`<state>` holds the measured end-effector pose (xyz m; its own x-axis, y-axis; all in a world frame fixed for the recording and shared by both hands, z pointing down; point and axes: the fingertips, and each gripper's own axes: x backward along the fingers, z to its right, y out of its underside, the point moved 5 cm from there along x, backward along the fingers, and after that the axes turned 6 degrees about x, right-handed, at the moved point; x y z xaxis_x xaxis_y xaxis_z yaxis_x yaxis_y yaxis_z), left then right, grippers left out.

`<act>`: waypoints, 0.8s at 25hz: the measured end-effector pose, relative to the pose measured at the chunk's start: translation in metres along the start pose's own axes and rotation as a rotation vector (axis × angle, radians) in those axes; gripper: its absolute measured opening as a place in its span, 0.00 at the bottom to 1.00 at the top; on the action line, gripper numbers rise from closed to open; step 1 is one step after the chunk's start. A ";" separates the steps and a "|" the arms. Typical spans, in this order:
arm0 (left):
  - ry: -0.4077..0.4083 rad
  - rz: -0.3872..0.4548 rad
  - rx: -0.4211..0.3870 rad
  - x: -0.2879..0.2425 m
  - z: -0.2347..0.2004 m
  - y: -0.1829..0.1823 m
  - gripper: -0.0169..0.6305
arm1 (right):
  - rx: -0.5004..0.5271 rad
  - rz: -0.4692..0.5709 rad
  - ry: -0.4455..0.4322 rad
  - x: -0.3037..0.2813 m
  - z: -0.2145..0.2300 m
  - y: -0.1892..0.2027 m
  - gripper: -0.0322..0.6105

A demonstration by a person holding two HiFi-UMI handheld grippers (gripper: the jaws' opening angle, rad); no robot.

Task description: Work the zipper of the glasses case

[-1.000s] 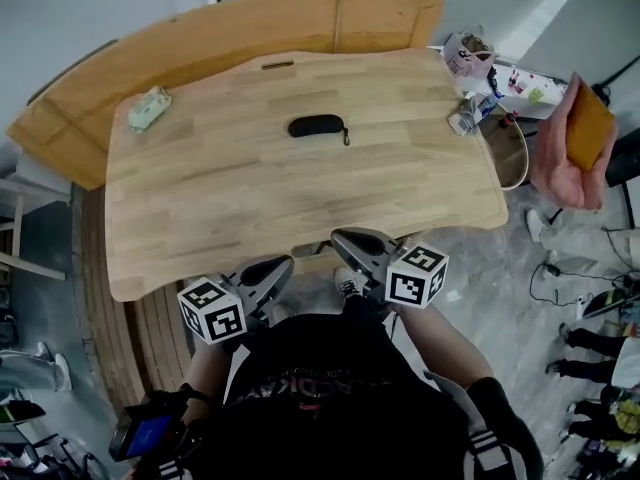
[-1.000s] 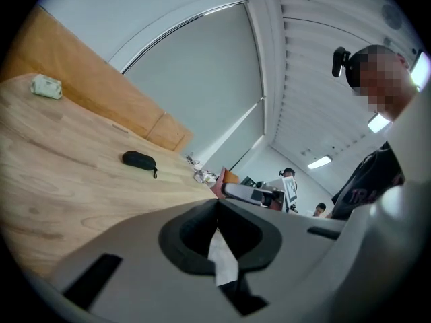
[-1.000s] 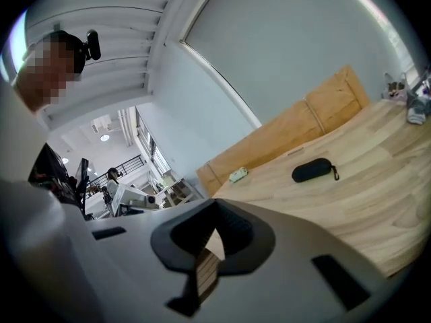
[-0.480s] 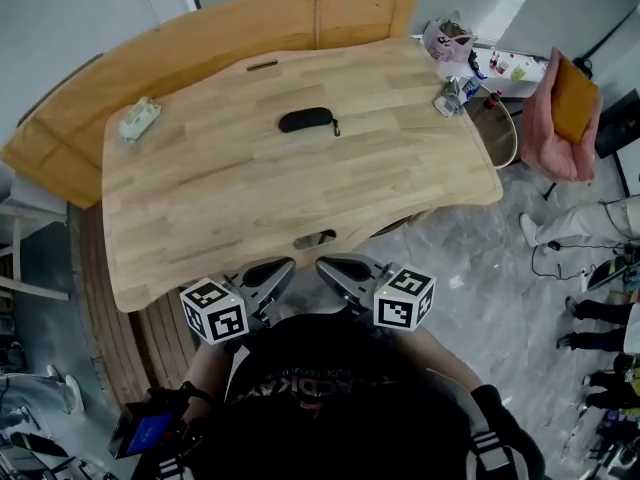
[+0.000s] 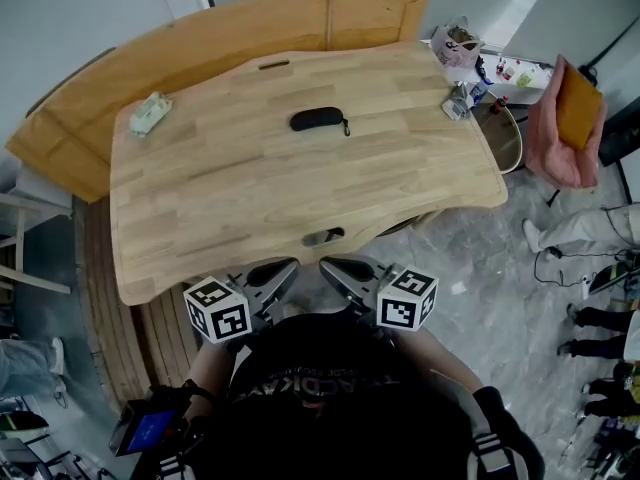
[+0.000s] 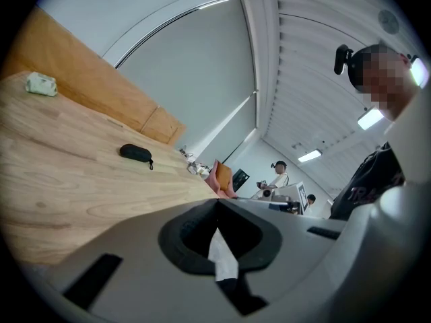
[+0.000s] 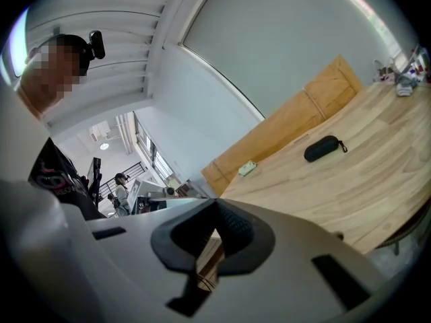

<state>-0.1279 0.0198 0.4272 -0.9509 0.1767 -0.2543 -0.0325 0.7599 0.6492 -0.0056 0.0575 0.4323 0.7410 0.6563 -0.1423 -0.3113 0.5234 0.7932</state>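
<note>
The black glasses case [image 5: 317, 119] lies zipped on the far middle of the wooden table [image 5: 250, 198], its pull tab at its right end. It also shows small in the left gripper view [image 6: 135, 152] and the right gripper view [image 7: 321, 148]. My left gripper [image 5: 285, 268] and right gripper [image 5: 330, 265] hover side by side off the table's near edge, close to my body and far from the case. Both are shut with nothing between the jaws, as the left gripper [image 6: 217, 202] and right gripper [image 7: 215, 202] show in their own views.
A pale green packet [image 5: 150, 113] lies at the table's far left. Small clutter [image 5: 460, 98] sits at the far right corner. A wooden board [image 5: 250, 28] curves behind the table. Right of the table, a hand in a pink sleeve holds a brown object [image 5: 578, 116].
My right gripper has drawn left and back toward my body, closer to the left gripper. The case has stayed where it was on the table.
</note>
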 end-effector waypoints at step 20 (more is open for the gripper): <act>-0.006 0.004 -0.004 -0.001 0.006 0.004 0.05 | 0.018 -0.016 -0.024 0.001 -0.004 0.001 0.07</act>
<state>-0.1256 0.0261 0.4256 -0.9490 0.1833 -0.2564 -0.0302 0.7568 0.6530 -0.0074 0.0606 0.4304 0.7599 0.6345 -0.1412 -0.2887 0.5241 0.8012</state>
